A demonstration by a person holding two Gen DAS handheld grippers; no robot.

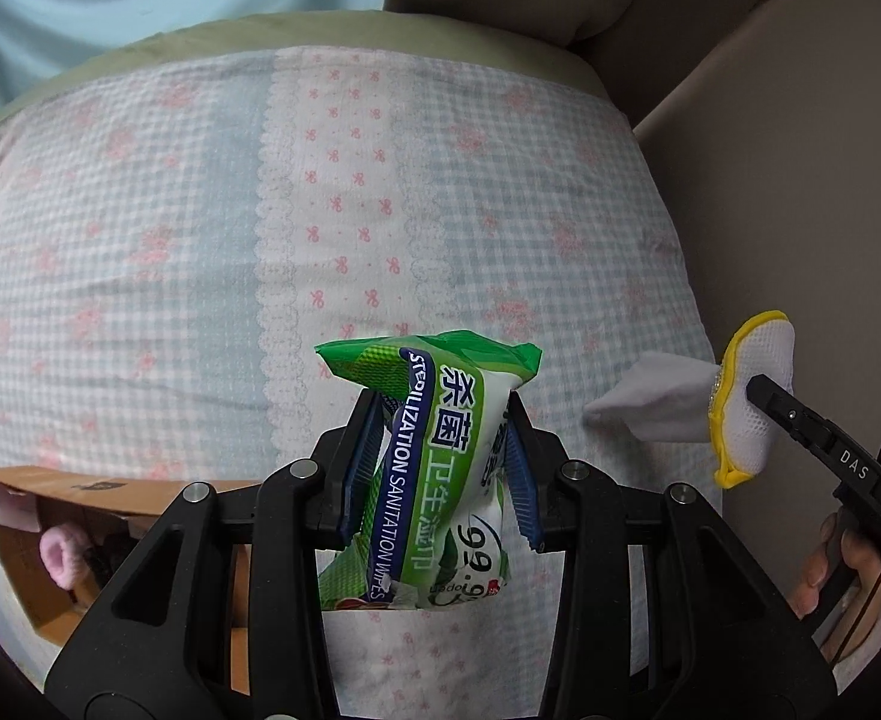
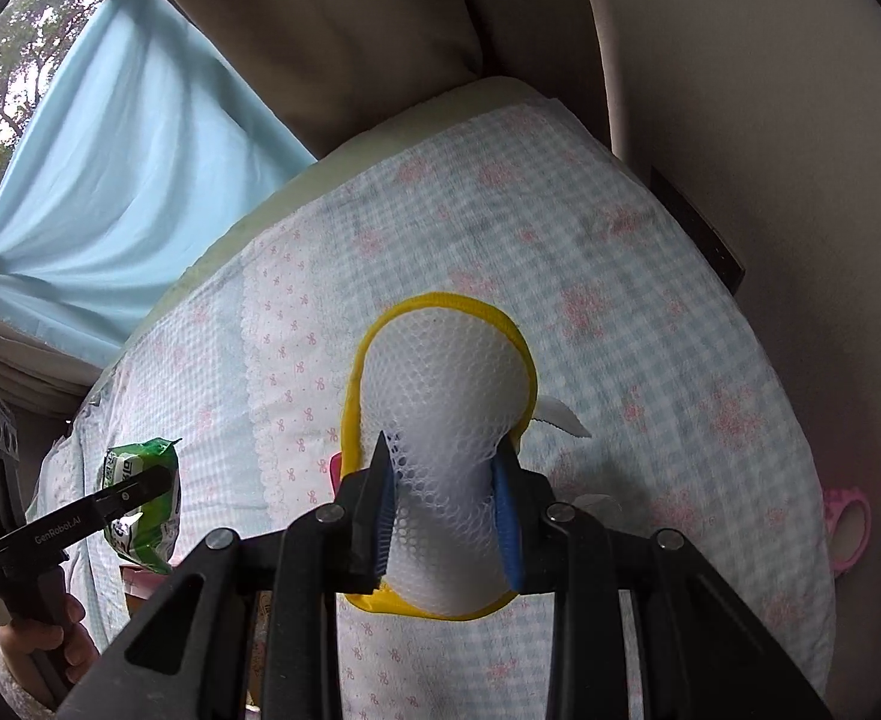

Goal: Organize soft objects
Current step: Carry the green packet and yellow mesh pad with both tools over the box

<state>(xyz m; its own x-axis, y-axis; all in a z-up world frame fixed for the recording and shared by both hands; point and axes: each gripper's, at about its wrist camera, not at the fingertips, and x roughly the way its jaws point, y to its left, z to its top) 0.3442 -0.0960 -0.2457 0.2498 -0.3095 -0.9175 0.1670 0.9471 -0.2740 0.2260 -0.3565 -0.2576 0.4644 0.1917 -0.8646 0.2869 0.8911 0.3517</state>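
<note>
Both claws loaded, held above the bed

Left claw pinched narrow on the wipes pack, pads biting mid-pack so the film is crumpled and waisted. Green/white soft pouch, held roughly upright, both ends sticking out free

Right claw clamped on the mesh pouch: white netting, yellow trim, squashed in at the pads. A pale grey cloth piece hangs off its far side

Risks:
- slick film plus soft contents, so the pack could slide out if swung fast
- the grey piece looks loosely attached, may drop or snag
- cardboard box sits low left with a pink fuzzy item already inside; two loaded claws converging there could collide

Likely next: drop both in the box, one at a time
</note>
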